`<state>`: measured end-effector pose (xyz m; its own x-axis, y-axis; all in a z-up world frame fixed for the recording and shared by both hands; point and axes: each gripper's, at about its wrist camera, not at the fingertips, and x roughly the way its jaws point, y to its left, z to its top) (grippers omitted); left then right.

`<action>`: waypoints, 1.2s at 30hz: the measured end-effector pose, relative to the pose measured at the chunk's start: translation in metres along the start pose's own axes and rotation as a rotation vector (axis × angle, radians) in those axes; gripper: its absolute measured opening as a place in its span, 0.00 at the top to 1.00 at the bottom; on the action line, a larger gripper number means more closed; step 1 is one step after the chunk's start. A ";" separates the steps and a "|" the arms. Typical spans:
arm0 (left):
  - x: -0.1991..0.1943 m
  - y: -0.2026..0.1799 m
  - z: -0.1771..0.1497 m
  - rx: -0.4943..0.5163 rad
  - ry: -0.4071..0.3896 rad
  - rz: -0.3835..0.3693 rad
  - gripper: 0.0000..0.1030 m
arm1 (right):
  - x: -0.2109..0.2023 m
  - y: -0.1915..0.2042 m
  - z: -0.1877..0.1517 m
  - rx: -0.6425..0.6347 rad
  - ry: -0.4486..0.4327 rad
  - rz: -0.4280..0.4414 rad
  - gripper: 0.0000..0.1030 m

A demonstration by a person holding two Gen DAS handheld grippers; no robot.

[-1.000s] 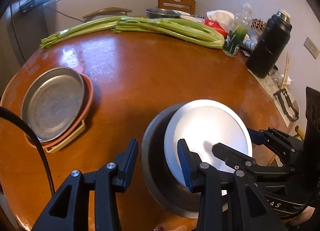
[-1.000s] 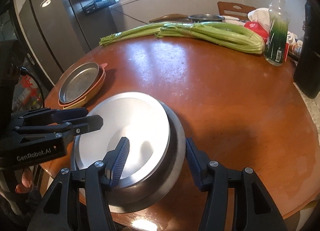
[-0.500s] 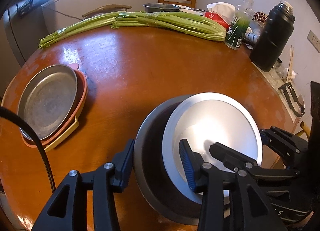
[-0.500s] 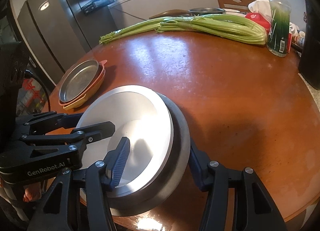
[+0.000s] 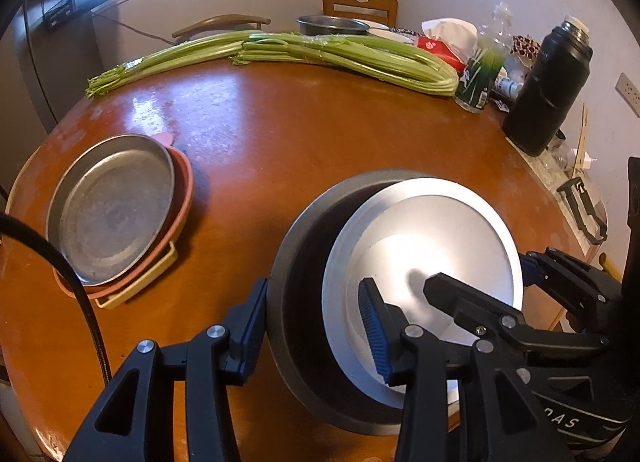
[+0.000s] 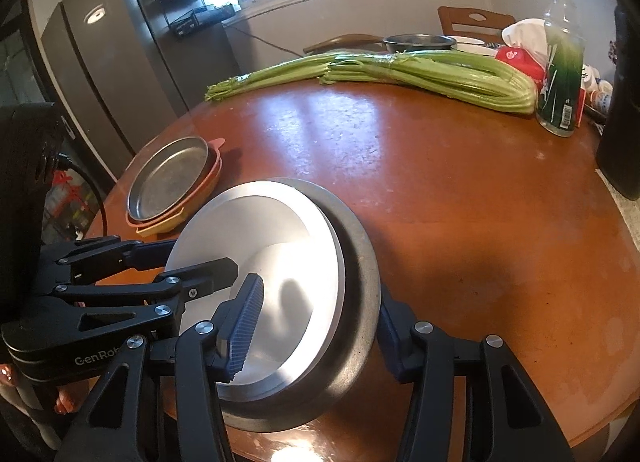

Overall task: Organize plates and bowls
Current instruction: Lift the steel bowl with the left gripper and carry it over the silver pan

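Note:
A big steel bowl (image 5: 294, 302) with a smaller silver bowl (image 5: 432, 238) nested inside is tilted up off the round wooden table (image 5: 320, 133). My left gripper (image 5: 312, 326) straddles the big bowl's left rim, one finger outside and one inside. My right gripper (image 6: 316, 314) grips the right rim of both bowls (image 6: 356, 262); it also shows in the left wrist view (image 5: 480, 282). A steel plate (image 5: 108, 209) lies stacked on pink and yellow dishes (image 5: 160, 262) at the table's left.
Long celery bunches (image 5: 320, 53) lie across the far side. A green bottle (image 5: 480, 73), a black thermos (image 5: 548, 89), a tissue pack and a steel bowl (image 5: 332, 23) stand at the back right. Chairs and a fridge (image 6: 100, 61) are behind the table.
Both bowls have been lifted and tilted further up off the table, held between the two grippers. The stacked plates have not moved.

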<state>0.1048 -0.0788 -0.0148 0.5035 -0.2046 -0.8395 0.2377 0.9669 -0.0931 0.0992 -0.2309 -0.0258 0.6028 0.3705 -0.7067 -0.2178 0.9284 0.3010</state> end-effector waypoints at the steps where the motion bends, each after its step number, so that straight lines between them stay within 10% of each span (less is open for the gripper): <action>1: -0.002 0.002 0.001 -0.004 -0.005 0.001 0.57 | 0.000 0.002 0.002 -0.001 0.000 0.003 0.46; 36: -0.025 0.203 0.063 -0.234 -0.022 0.144 0.57 | 0.128 0.154 0.133 -0.167 0.096 0.183 0.46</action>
<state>0.1927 0.1135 0.0209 0.5367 -0.0628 -0.8414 -0.0351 0.9947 -0.0967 0.2449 -0.0442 0.0149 0.4677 0.5262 -0.7101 -0.4454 0.8343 0.3249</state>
